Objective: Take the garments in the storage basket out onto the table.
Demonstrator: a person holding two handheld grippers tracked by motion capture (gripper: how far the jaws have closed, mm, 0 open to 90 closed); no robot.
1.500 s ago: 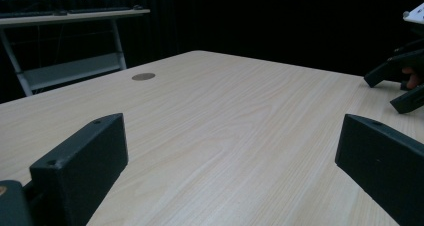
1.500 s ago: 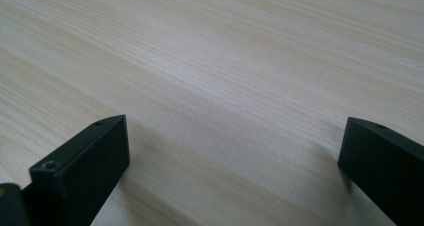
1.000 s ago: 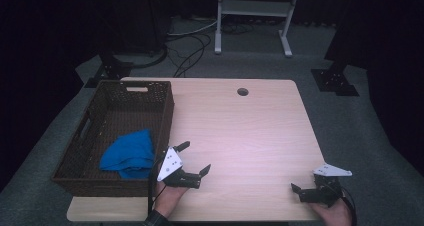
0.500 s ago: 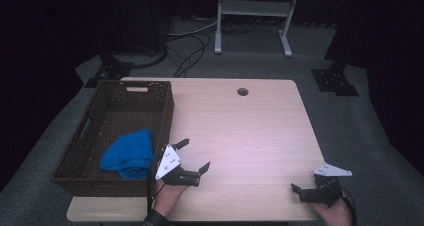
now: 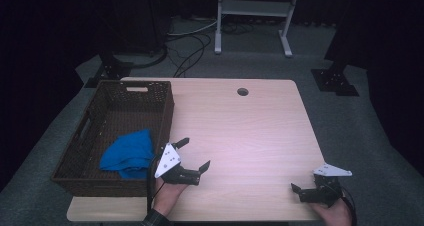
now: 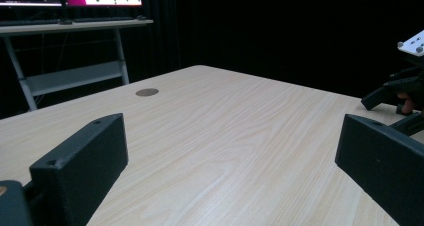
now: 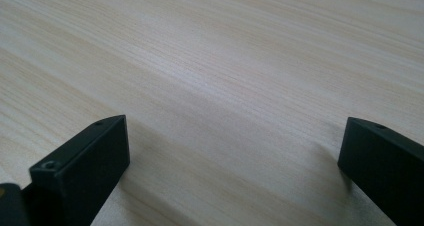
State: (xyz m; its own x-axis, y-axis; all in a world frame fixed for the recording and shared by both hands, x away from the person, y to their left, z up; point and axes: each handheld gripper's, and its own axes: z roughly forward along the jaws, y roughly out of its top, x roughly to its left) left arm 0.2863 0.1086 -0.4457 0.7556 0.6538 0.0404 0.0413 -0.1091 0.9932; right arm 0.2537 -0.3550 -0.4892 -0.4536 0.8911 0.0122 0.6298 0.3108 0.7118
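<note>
A blue cloth [image 5: 128, 152] lies crumpled in the near right part of a dark wicker basket [image 5: 85, 131] on the left of the light wooden table [image 5: 250, 131]. My left gripper [image 5: 194, 153] rests on the table just right of the basket's near corner, open and empty, apart from the cloth. In the left gripper view its jaws [image 6: 230, 156] stand wide over bare wood, and the right gripper [image 6: 392, 91] shows far off at the right edge. My right gripper [image 5: 298, 192] sits at the table's near right corner, open with nothing between its jaws [image 7: 232, 151].
A round cable hole [image 5: 243, 92] is near the table's far edge. Behind the table stand a white metal frame [image 5: 252, 16] and cables [image 5: 187, 46] on the grey floor. Dark stand bases [image 5: 334, 81] sit to the right.
</note>
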